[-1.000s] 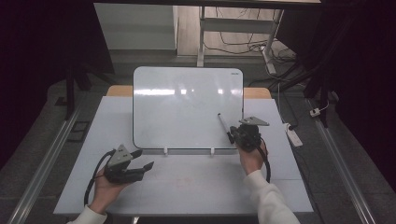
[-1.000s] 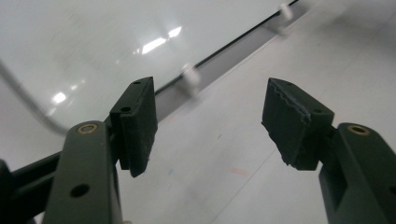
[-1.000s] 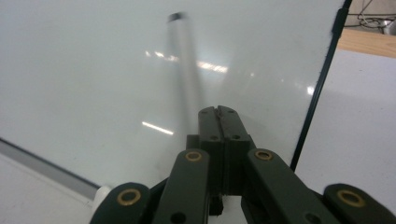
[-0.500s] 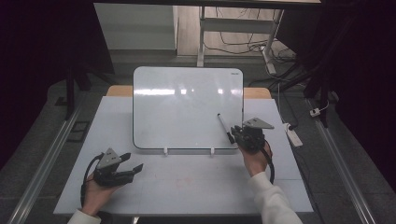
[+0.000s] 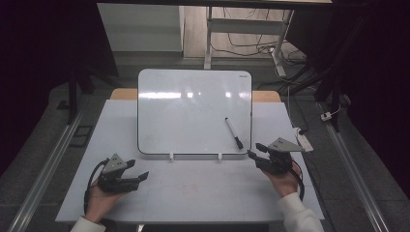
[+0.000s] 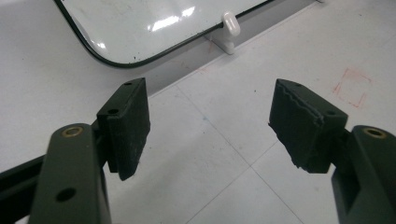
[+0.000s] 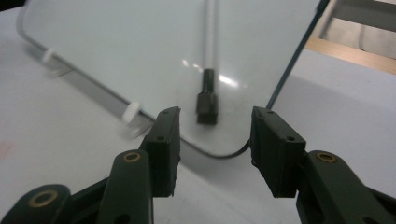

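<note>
A white-bodied marker with a black cap (image 5: 233, 132) lies on the lower right of the whiteboard (image 5: 193, 111), cap end toward me. My right gripper (image 5: 252, 154) is open just off the board's near right corner, a little short of the marker. In the right gripper view the marker's black cap (image 7: 207, 100) sits just beyond the gap between the two jaws, which hold nothing. My left gripper (image 5: 143, 176) is open over the white table at the near left, pointing right. In the left gripper view its fingers (image 6: 128, 126) are wide apart over bare table, with the whiteboard's corner (image 6: 140, 28) beyond.
The whiteboard rests on two small white feet (image 5: 171, 156) on a white tabletop (image 5: 203, 193). A white power strip (image 5: 302, 138) lies at the table's right edge. A faint red square mark (image 6: 353, 87) is on the table surface. Dark floor and cables surround the table.
The right gripper has let go of the marker, which now lies on the board, and has drawn back toward me. The left gripper has moved toward the near left of the table.
</note>
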`<state>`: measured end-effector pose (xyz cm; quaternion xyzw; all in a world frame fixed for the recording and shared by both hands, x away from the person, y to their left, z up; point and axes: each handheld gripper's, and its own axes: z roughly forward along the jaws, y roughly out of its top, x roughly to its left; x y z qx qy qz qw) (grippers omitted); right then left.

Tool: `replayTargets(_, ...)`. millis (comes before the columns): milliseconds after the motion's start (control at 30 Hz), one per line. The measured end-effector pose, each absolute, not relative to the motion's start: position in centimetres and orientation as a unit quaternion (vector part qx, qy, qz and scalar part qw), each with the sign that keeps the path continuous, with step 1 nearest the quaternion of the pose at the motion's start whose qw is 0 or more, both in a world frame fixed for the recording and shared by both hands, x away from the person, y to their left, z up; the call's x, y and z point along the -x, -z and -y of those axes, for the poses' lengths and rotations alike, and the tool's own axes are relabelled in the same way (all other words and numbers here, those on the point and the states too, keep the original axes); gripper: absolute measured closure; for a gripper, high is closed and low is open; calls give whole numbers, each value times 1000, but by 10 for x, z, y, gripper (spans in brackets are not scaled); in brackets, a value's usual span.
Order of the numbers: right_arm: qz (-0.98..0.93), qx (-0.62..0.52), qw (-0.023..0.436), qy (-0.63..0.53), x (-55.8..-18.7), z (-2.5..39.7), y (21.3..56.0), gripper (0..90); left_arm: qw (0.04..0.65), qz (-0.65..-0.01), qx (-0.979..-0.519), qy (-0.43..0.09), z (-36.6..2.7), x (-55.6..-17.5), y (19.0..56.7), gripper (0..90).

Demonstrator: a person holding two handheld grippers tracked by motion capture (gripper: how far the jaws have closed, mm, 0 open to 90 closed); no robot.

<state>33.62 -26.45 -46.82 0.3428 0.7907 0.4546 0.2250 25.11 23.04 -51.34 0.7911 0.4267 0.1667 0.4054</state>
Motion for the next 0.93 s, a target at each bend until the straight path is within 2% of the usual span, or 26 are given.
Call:
replayTargets(400,-796,-333,217,-456,-311,309,492,488,411,-425,-788,-171,-232,-251,514,294)
replayTargets(933,-803,-318,226,-450,-314,304,497,472,419,-423,-785,-171,-233,-250,512,292)
